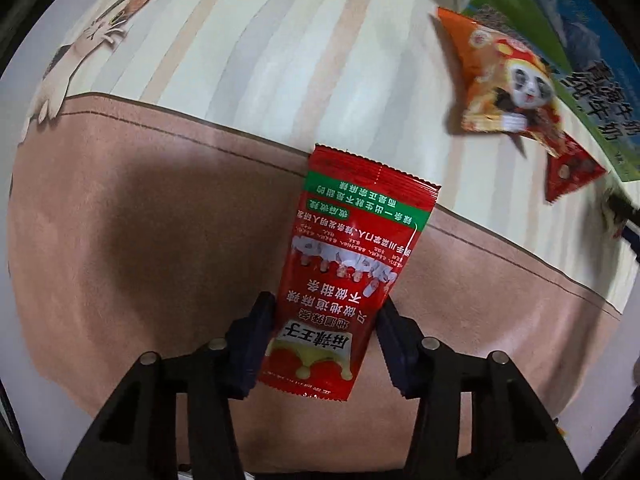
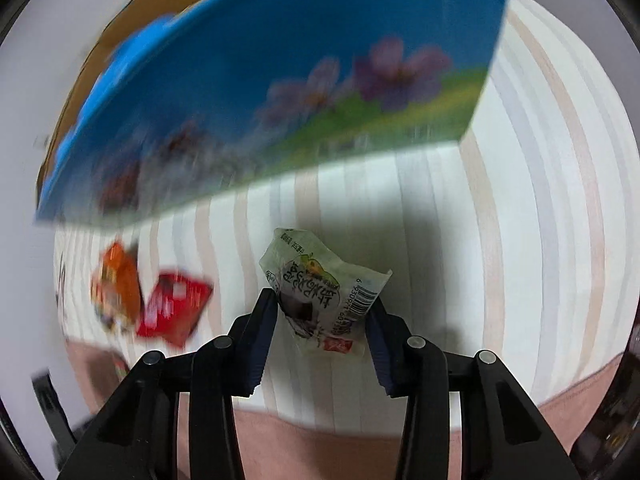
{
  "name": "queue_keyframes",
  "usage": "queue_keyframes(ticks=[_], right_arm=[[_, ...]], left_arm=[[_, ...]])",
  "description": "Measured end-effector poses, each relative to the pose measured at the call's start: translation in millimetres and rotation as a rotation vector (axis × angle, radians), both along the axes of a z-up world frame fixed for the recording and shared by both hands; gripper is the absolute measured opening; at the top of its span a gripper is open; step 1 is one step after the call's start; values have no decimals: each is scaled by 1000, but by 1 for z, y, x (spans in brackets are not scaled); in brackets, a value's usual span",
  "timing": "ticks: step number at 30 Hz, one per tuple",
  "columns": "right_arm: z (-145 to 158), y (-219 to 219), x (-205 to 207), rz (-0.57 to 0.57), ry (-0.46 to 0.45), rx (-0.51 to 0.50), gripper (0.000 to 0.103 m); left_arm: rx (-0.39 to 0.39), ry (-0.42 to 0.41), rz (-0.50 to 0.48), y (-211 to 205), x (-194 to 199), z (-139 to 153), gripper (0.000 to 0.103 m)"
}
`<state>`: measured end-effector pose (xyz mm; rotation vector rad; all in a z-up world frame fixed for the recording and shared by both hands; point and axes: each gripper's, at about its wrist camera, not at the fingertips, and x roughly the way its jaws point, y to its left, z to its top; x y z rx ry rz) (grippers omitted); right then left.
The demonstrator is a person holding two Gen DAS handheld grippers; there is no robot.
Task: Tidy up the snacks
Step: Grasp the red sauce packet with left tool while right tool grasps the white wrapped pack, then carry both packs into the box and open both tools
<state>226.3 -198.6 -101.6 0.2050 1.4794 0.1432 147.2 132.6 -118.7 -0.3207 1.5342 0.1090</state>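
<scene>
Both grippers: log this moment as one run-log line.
left gripper: shut on red packet | right gripper: shut on pale green packet | blue carton ahead

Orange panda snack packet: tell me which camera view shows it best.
The left wrist view. There the orange panda snack packet is sharp, its panda print readable, lying on the striped cloth beside the milk carton box. The right wrist view shows it only as a small, motion-blurred orange shape at left.

A striped bedsheet (image 1: 248, 60) carries an orange packet (image 1: 500, 76), a red packet (image 1: 572, 170) and a carton (image 2: 280, 92).
</scene>
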Motion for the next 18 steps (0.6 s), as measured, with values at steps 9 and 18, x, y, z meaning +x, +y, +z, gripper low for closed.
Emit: queue_keyframes(ticks=[9,18], right_arm=[[-11,-9,-104,143,163,38,46],[-34,-21,-124,73,215,32,51]], left_arm=[[-101,-11,-138,-80,-10,18,48],[-23,25,-259,-129,6,-14,51]])
